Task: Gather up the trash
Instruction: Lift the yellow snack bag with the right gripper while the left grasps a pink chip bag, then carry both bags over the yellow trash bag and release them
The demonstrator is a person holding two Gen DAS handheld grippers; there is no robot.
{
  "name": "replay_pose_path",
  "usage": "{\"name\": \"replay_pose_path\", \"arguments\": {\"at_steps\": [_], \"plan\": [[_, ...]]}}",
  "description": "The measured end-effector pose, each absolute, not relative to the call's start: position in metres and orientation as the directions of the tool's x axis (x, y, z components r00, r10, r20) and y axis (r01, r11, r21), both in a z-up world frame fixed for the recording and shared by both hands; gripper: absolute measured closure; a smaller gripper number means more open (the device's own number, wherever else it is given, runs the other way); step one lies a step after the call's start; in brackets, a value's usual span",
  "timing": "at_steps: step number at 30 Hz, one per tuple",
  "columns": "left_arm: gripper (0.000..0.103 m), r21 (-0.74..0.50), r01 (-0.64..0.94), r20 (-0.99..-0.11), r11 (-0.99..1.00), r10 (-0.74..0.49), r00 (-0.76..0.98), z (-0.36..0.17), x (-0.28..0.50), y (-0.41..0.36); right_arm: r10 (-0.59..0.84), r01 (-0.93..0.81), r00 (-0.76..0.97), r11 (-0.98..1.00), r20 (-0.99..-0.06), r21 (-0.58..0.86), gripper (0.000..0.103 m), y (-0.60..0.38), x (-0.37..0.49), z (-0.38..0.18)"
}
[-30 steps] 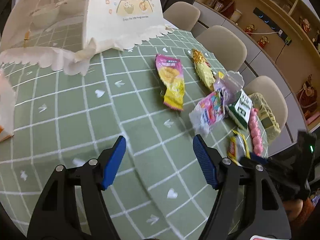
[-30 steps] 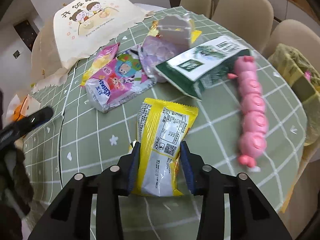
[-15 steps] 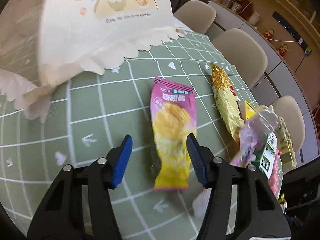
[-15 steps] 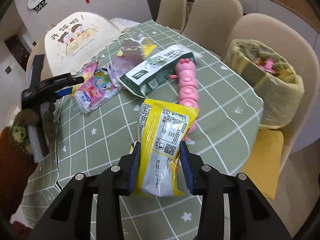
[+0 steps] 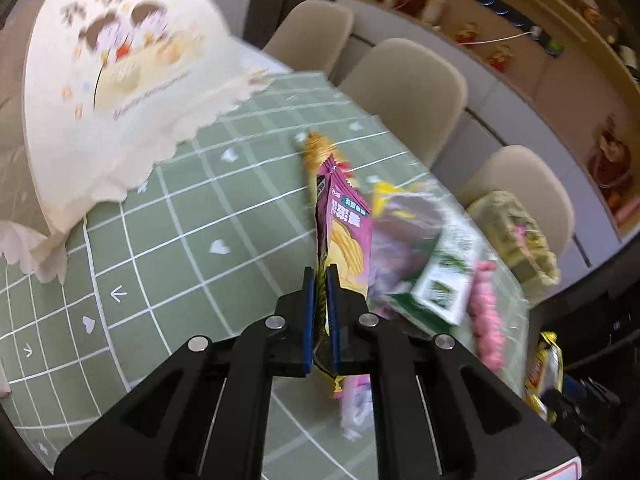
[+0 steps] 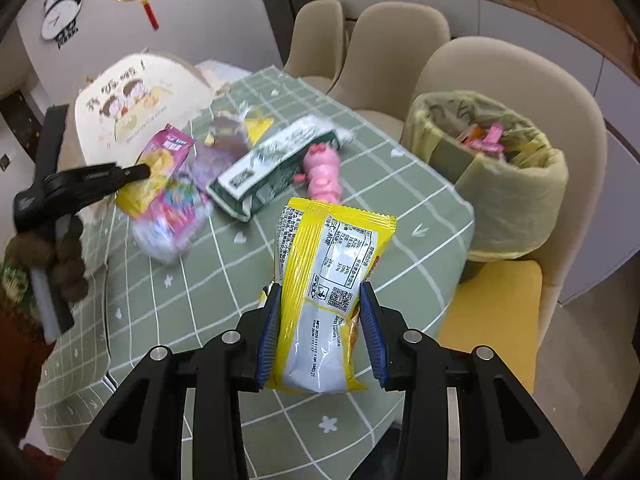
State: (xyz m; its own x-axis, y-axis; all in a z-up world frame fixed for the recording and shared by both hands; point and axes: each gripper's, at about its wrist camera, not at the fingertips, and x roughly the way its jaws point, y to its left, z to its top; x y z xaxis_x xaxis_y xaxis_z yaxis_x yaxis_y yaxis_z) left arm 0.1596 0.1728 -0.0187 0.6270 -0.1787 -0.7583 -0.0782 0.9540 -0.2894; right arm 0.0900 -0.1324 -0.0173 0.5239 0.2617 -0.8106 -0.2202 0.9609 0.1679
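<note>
My left gripper [image 5: 320, 280] is shut on a pink and yellow chip packet [image 5: 344, 232] and holds it on edge above the green table; it also shows in the right wrist view [image 6: 160, 164], with the left gripper [image 6: 140, 172] at the far left. My right gripper [image 6: 320, 308] is shut on a yellow and white snack packet [image 6: 328, 276], held above the table's near edge. A bin lined with a yellow-green bag [image 6: 516, 184] sits on a chair at the right, with wrappers inside.
On the checked green tablecloth [image 6: 200, 292] lie a green and white carton [image 6: 272, 168], a pink caterpillar toy [image 6: 320, 172], a pink wrapper [image 6: 172, 216] and a purple pouch [image 6: 224, 140]. A cream food cover [image 5: 108, 92] stands at the back. Beige chairs [image 5: 404, 88] ring the table.
My left gripper has closed on the pink and yellow chip packet and lifted it off the table. My right gripper has carried the yellow packet higher and nearer the bin.
</note>
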Motion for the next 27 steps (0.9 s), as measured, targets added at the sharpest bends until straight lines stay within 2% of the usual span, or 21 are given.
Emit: {"name": "replay_pose_path", "arguments": {"at_steps": [9, 16, 27], "plan": [[0.097, -0.281, -0.003, -0.679, 0.96, -0.196, 0.707, 0.047, 0.127, 0.128, 0.296, -0.212, 0.559, 0.954, -0.775, 0.212, 0.066, -0.171, 0.092, 0.001], [0.097, -0.296, -0.015, -0.656, 0.955, -0.192, 0.73, 0.074, 0.127, 0.109, 0.33, -0.232, 0.588, 0.943, -0.738, 0.238, 0.066, -0.197, 0.108, 0.02], [0.097, -0.3, -0.001, -0.612, 0.954, -0.192, 0.767, 0.111, 0.153, 0.062, 0.355, -0.299, 0.668, 0.933, -0.654, 0.201, 0.066, -0.238, 0.162, 0.068]]}}
